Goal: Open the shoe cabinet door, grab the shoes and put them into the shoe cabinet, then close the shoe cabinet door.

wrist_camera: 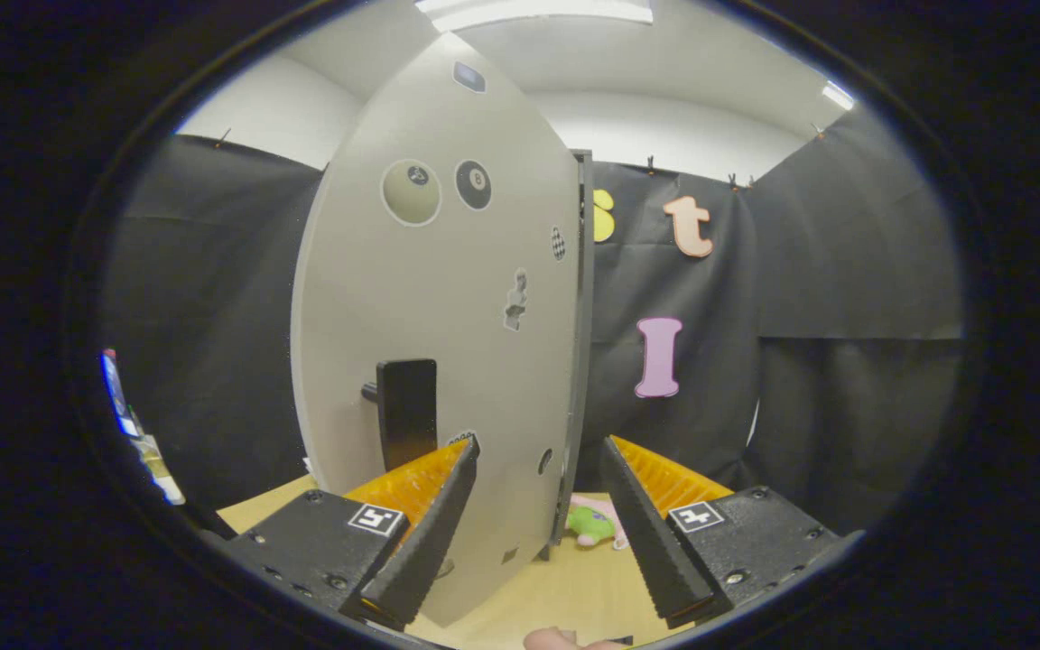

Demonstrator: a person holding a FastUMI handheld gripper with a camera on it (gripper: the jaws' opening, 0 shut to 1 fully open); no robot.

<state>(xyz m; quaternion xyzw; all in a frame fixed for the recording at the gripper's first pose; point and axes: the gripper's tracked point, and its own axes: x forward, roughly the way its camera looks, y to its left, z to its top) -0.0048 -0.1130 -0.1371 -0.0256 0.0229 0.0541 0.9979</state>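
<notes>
The shoe cabinet door (448, 298) is a tall light-grey panel with several stickers, standing very close in front of me. I see its face and its thin free edge (581, 361). A black handle (407, 411) sits low on the face, just beyond my left finger (430, 524). My gripper (538, 444) is open, and the door's lower part and free edge lie in the wide gap between the fingers; neither finger visibly presses on it. A small green and pink shoe (594, 524) lies on the table past the door's edge, next to the right finger (642, 524).
The light wooden table (565, 587) runs under the door and the fingers. Black cloth walls close the booth on the left, back and right. A person's fingertip (556, 639) shows just below the fingers. Some colourful items (136, 424) stand at the far left.
</notes>
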